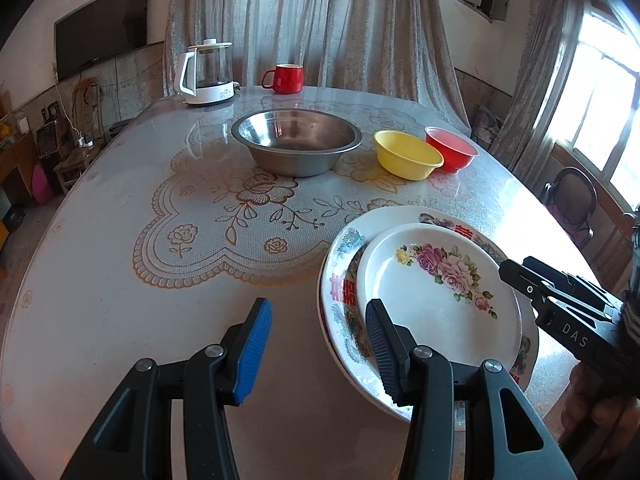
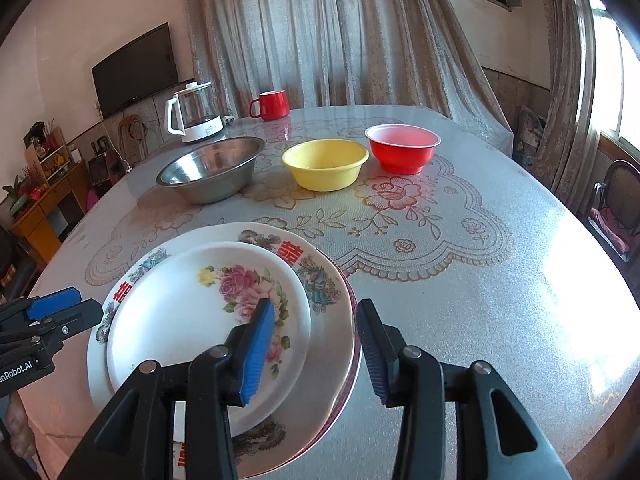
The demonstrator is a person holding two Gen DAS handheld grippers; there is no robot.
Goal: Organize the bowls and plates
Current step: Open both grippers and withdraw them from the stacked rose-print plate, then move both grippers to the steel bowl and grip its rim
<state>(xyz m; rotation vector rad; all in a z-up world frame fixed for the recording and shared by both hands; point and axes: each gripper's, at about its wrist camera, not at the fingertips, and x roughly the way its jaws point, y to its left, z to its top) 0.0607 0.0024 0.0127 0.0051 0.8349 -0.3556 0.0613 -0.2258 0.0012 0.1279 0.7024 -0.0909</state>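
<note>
Surface: round table (image 2: pixel 500 288) under a lace-pattern cover, curtains behind.
Plates: small rose-print plate (image 2: pixel 192 308) stacked inside a larger plate (image 2: pixel 320 280) with red characters, at the near edge.
Bowls: steel bowl (image 2: pixel 210 170), yellow bowl (image 2: pixel 325 164), red bowl (image 2: pixel 402 152) in a row beyond.
Surroundings: kettle (image 1: pixel 206 74) and red mug (image 1: pixel 284 78) at the far edge.
Left gripper (image 1: pixel 318 350): jaws released, one finger over the stack rim.
Right gripper (image 2: pixel 316 350): jaws released, straddling the stack's rim; pads not pressing.
View difference: only the left view shows the hand (image 1: pixel 596 408) below the right gripper.
</note>
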